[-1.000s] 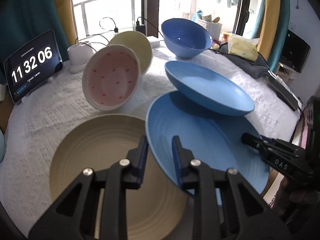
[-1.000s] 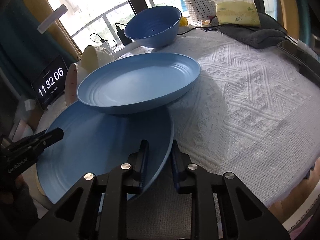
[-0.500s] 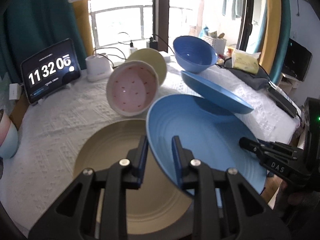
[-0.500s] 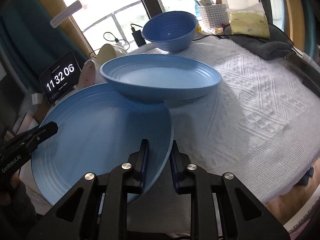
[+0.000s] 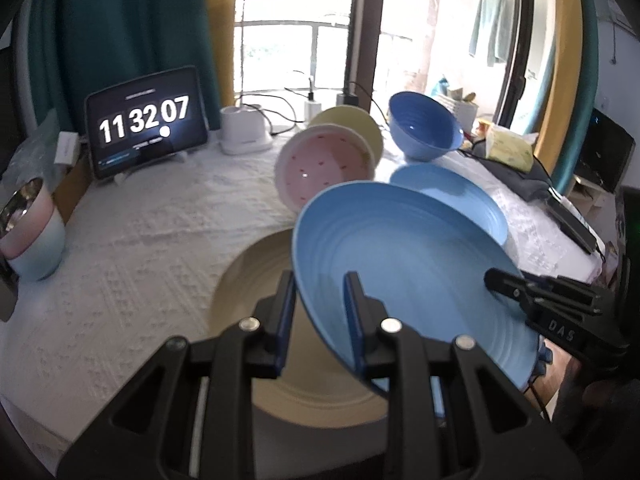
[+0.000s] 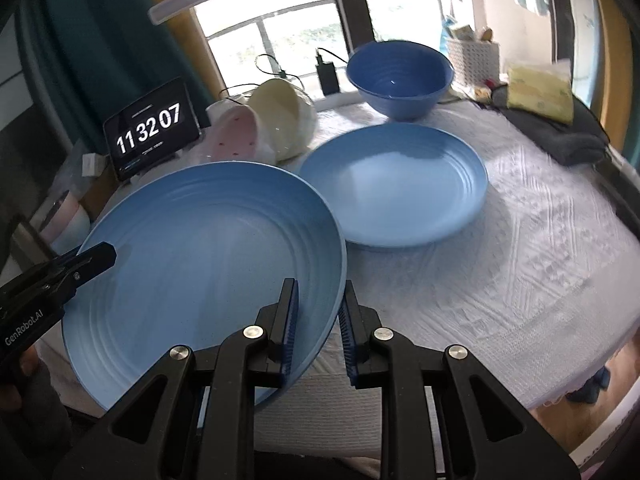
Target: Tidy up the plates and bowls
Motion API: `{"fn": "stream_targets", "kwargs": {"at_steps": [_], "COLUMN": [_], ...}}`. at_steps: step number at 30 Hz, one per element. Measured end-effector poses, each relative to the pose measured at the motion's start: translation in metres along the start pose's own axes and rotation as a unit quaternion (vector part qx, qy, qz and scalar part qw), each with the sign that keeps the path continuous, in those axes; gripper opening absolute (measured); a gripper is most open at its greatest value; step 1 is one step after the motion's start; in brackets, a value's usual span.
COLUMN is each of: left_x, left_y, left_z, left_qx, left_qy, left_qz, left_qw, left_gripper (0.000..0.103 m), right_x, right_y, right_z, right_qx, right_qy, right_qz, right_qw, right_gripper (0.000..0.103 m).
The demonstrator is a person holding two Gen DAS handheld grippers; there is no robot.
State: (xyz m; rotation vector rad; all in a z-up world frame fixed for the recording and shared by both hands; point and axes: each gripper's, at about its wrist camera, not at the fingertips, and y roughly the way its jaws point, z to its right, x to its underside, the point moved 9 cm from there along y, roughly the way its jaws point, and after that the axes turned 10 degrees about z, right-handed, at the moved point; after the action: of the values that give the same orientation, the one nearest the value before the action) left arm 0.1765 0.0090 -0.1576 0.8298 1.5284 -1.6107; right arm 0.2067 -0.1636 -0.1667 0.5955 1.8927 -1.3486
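Both grippers hold one large blue plate [image 5: 404, 272] [image 6: 200, 260] by opposite rims, lifted above the table. My left gripper [image 5: 320, 300] is shut on its left rim; my right gripper [image 6: 318, 308] is shut on its right rim. Under it lies a large beige plate [image 5: 256, 280]. A smaller blue plate [image 6: 394, 184] [image 5: 460, 196] lies flat on the white tablecloth behind. A pink bowl [image 5: 324, 164] [image 6: 236, 140] and a yellow bowl [image 5: 352, 124] [image 6: 280, 116] lean on their sides. A dark blue bowl [image 5: 424, 128] [image 6: 400, 76] stands upright at the back.
A tablet clock [image 5: 146, 120] and a white lamp base [image 5: 244, 132] stand at the back left. A pink and pale blue cup [image 5: 32, 236] sits at the left edge. A grey cloth with a yellow packet [image 6: 540, 88] lies at the back right. The table edge [image 6: 560, 380] is close on the right.
The large blue plate has risen higher and come clear of the smaller blue plate, which now lies flat on the cloth. Both grippers moved up and back with it.
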Motion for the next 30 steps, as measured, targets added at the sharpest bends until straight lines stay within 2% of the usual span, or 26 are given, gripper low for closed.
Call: {"fn": "stream_targets", "kwargs": {"at_steps": [13, 24, 30], "left_x": [0.004, 0.023, 0.03], "left_y": [-0.015, 0.0, 0.011], "left_z": [-0.037, -0.059, -0.064], "left_qx": [-0.036, -0.067, -0.073], "left_qy": [-0.007, 0.001, 0.005], "left_qz": [0.022, -0.003, -0.015], "left_qw": [0.9991, 0.9977, 0.9972], "left_gripper": [0.025, 0.025, 0.025], "right_x": [-0.008, 0.001, 0.005], "right_y": [0.005, 0.029, 0.042], "right_z": [-0.042, -0.062, -0.067], "right_qx": [-0.016, -0.033, -0.031], "right_qy": [-0.044, -0.06, -0.067], "right_qz": [0.007, -0.017, -0.03], "right_qw": [0.999, 0.998, 0.997], "right_gripper": [0.022, 0.022, 0.021]}}
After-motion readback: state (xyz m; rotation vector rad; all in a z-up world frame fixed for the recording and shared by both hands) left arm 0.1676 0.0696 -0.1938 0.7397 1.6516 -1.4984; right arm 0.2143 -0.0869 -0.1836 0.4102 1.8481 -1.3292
